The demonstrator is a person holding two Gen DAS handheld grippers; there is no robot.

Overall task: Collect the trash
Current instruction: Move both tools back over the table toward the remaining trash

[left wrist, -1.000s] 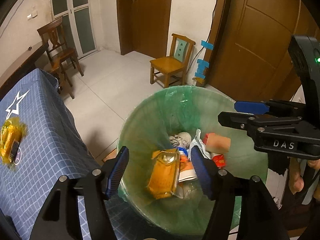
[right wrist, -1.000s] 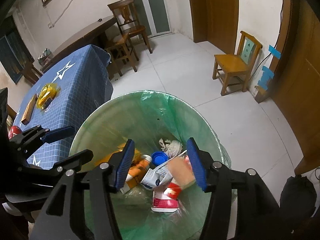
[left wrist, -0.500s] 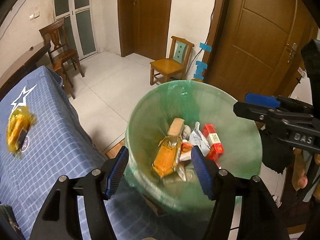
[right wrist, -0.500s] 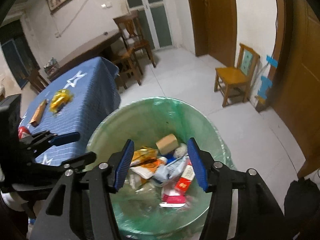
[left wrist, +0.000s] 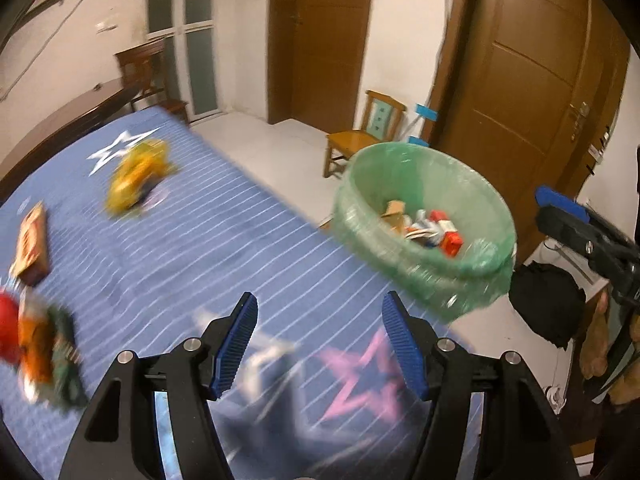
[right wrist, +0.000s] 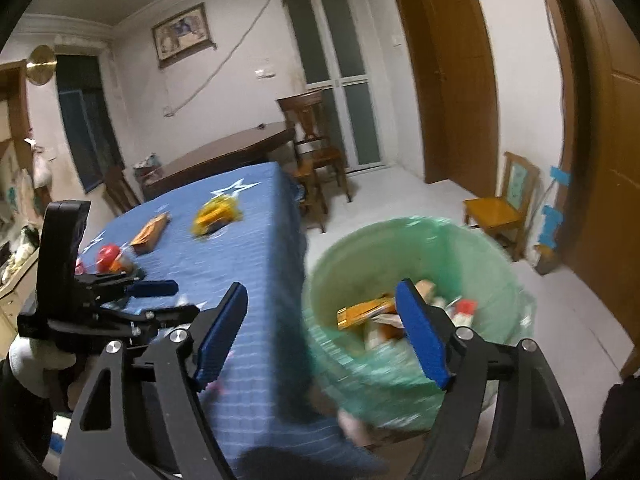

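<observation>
Trash [left wrist: 134, 182] lies scattered on blue star-patterned tablecloth [left wrist: 224, 240] beside green-lined bin [left wrist: 424, 220].

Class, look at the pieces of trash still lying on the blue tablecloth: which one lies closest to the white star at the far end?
The yellow wrapper: it lies right beside the white star. The brown packet and the red and orange pieces lie further back.

A lived-in home room: wooden doors [right wrist: 452, 80], wooden chairs [right wrist: 316, 148], a framed picture [right wrist: 182, 34] on the wall, tiled floor [right wrist: 400, 196], cloth-covered surface [right wrist: 240, 232].
</observation>
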